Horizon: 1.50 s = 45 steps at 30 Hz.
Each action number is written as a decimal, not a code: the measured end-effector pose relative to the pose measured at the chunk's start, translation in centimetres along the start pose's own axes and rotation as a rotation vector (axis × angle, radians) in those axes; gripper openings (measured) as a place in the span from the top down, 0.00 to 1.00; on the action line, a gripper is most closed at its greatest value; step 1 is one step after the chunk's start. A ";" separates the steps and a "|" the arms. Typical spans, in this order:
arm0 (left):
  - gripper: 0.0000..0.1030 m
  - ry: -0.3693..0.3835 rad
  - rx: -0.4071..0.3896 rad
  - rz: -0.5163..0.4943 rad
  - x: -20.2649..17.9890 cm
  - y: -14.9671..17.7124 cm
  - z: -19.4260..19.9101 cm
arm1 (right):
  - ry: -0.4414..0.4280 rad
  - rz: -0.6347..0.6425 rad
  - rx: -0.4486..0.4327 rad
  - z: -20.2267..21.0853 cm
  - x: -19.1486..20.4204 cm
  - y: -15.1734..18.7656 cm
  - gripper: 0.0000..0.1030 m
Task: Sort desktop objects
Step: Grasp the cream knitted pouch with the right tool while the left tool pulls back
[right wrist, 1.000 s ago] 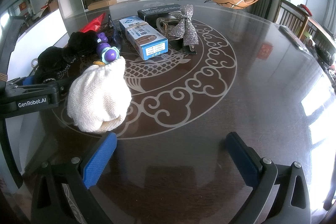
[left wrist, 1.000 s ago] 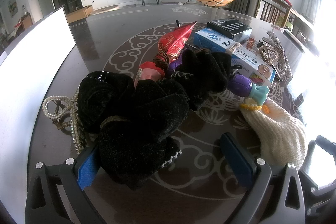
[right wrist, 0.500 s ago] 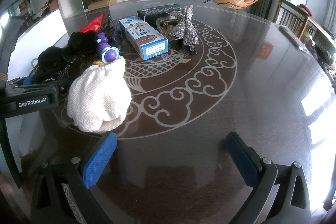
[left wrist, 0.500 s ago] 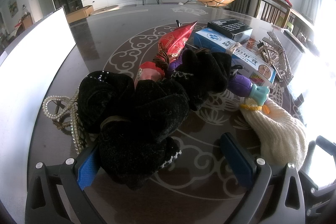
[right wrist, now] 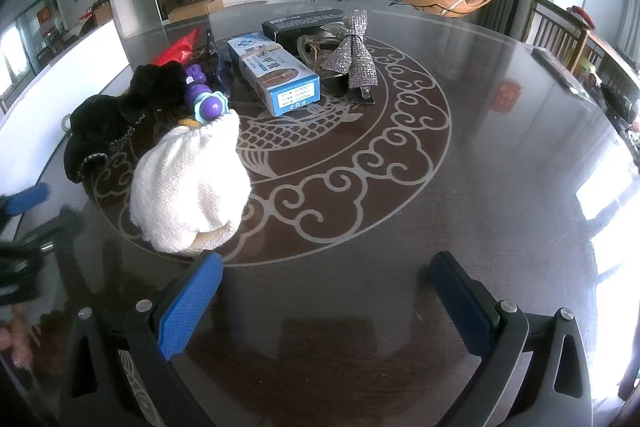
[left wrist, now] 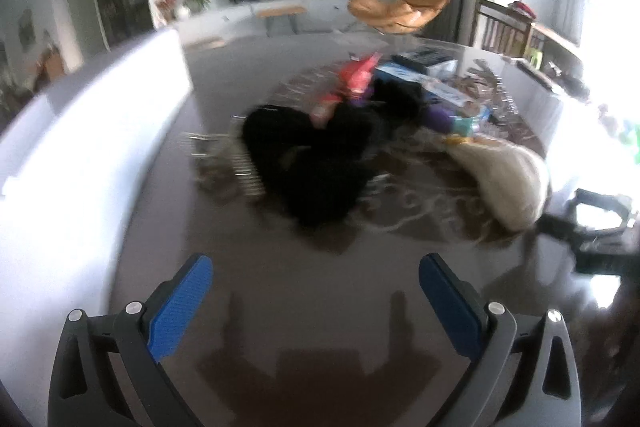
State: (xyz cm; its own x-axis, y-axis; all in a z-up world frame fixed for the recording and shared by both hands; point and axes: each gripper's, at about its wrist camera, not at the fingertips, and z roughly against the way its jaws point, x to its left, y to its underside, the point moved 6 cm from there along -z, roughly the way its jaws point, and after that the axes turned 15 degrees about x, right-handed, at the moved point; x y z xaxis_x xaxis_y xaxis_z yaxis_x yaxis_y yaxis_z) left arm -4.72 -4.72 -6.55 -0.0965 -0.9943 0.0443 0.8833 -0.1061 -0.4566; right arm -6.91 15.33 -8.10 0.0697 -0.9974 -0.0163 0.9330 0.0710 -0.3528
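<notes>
Two hand-held grippers, left [left wrist: 316,291] and right [right wrist: 324,287], level above the table [right wrist: 500,187], jaws wide, empty.

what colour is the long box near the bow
Blue and white box, clearest in the right wrist view.

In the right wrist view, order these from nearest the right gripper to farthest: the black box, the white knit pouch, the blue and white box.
Measured from the right gripper:
1. White knit pouch, just ahead on the left.
2. Blue and white box, farther up the table, left of centre.
3. Black box, behind it at the far end.
</notes>
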 end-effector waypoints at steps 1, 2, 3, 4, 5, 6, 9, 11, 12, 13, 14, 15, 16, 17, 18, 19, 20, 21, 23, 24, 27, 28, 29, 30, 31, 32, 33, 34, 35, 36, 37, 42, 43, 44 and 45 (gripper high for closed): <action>0.00 -0.004 0.009 0.008 0.5 0.1 -0.1 | 0.004 0.002 0.001 0.0 0.0 0.0 0.00; 0.00 0.014 0.014 0.022 0.9 0.1 -0.2 | -0.001 0.003 -0.001 0.0 0.0 -0.1 0.00; 0.00 0.030 0.013 0.034 1.1 0.1 -0.4 | -0.006 0.004 -0.002 0.0 0.0 -0.1 0.00; 0.00 0.040 0.014 0.042 1.1 0.0 -0.5 | -0.008 0.011 -0.003 0.0 0.0 -0.1 0.00; 0.00 0.037 0.019 0.041 1.0 -0.1 -0.6 | -0.016 0.026 -0.006 0.0 0.1 -0.2 0.00; 0.00 0.033 0.026 0.035 0.8 -0.2 -0.9 | -0.036 0.043 -0.011 0.0 0.3 -0.2 0.00; 0.00 0.019 0.030 0.025 0.4 -0.2 -1.2 | -0.161 0.103 -0.026 0.6 1.2 0.3 0.00; 0.00 0.015 0.025 0.031 0.7 0.4 -1.2 | -0.182 0.124 -0.009 0.6 1.7 0.2 0.00; 0.00 0.018 0.024 0.036 0.8 0.3 -1.3 | -0.199 0.122 0.000 0.6 1.9 -0.1 0.00; 0.00 0.021 0.026 0.044 1.0 0.5 -1.4 | -0.229 0.114 0.008 0.6 2.2 -0.5 0.00; 0.00 0.026 0.035 0.054 1.2 0.4 -1.7 | -0.260 0.097 0.009 0.6 2.6 -1.2 0.00; 0.00 0.030 0.046 0.061 1.3 0.4 -1.9 | -0.277 0.084 0.009 0.6 3.0 -1.9 0.00; 0.00 0.035 0.056 0.067 1.7 0.8 -1.9 | -0.288 0.076 0.010 0.5 3.4 -2.7 0.00; 0.00 0.039 0.064 0.074 1.8 1.0 -2.0 | -0.285 0.077 0.021 0.0 4.1 -3.6 0.00; 0.00 0.044 0.072 0.086 2.0 1.0 -2.2 | -0.280 0.084 0.031 -0.4 4.7 -4.3 0.00; 0.00 0.048 0.079 0.097 2.1 1.0 -2.4 | -0.256 0.102 0.039 -1.1 5.3 -4.9 0.00; 0.00 0.052 0.082 0.104 2.3 1.1 -2.4 | -0.229 0.123 0.047 -1.7 5.9 -5.3 0.00; 0.00 0.059 0.083 0.113 2.4 1.1 -2.5 | -0.190 0.154 0.045 -2.2 6.5 -5.7 0.01; 0.00 0.064 0.082 0.118 2.6 1.2 -2.4 | -0.143 0.198 0.040 -2.5 7.1 -6.0 0.08; 0.00 0.066 0.081 0.117 2.6 1.2 -2.4 | -0.138 0.217 0.035 -2.5 7.1 -6.1 0.16; 0.00 0.056 0.086 0.105 2.3 1.2 -2.5 | -0.121 0.245 0.018 -2.0 5.9 -5.6 0.45; 0.00 0.051 0.087 0.100 2.3 1.3 -2.5 | -0.116 0.242 0.014 -2.0 5.2 -5.1 0.47; 0.00 0.045 0.088 0.096 2.3 1.4 -2.4 | -0.118 0.239 0.007 -1.6 4.4 -4.5 0.47; 0.00 0.038 0.088 0.089 2.2 1.4 -2.4 | -0.105 0.239 -0.005 -1.2 3.4 -3.6 0.47; 0.00 0.035 0.089 0.085 2.2 1.4 -2.4 | -0.087 0.240 -0.015 -0.8 2.7 -3.0 0.47; 0.00 0.032 0.089 0.081 2.1 1.4 -2.4 | -0.087 0.232 -0.023 -0.7 1.9 -2.3 0.47; 0.00 0.032 0.089 0.077 2.1 1.4 -2.4 | -0.087 0.219 -0.025 -0.4 1.6 -2.4 0.47; 0.00 0.035 0.088 0.074 2.1 1.4 -2.4 | -0.075 0.207 -0.028 -0.3 1.1 -2.2 0.46; 0.00 0.037 0.086 0.074 2.1 1.4 -2.3 | -0.075 0.192 -0.032 -0.2 0.7 -2.0 0.46; 0.00 0.039 0.084 0.074 2.2 1.4 -2.3 | -0.080 0.183 -0.038 -0.2 0.5 -1.8 0.43; 0.00 0.040 0.084 0.076 2.3 1.5 -2.3 | -0.076 0.179 -0.044 0.0 0.4 -1.7 0.41; 0.00 0.034 0.086 0.072 2.2 1.6 -2.2 | -0.076 0.150 -0.032 0.0 -0.3 -1.3 0.19; 0.00 0.032 0.088 0.068 2.1 1.6 -2.2 | -0.071 0.154 -0.025 -0.2 -0.3 -1.3 0.13; 0.00 0.030 0.089 0.065 2.1 1.6 -2.2 | -0.066 0.158 -0.023 -0.3 -0.3 -1.3 0.11; 0.00 0.030 0.089 0.064 2.0 1.6 -2.2 | -0.067 0.158 -0.023 -0.3 -0.3 -1.3 0.11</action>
State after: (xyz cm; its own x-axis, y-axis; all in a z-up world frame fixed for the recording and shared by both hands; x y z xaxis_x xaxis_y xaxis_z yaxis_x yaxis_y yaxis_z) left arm -4.50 -6.89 -9.15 -0.0514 -0.9986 -0.0094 0.9251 -0.0441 -0.3772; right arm -8.28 15.50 -7.90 0.2394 -0.9709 -0.0112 0.9001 0.2262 -0.3723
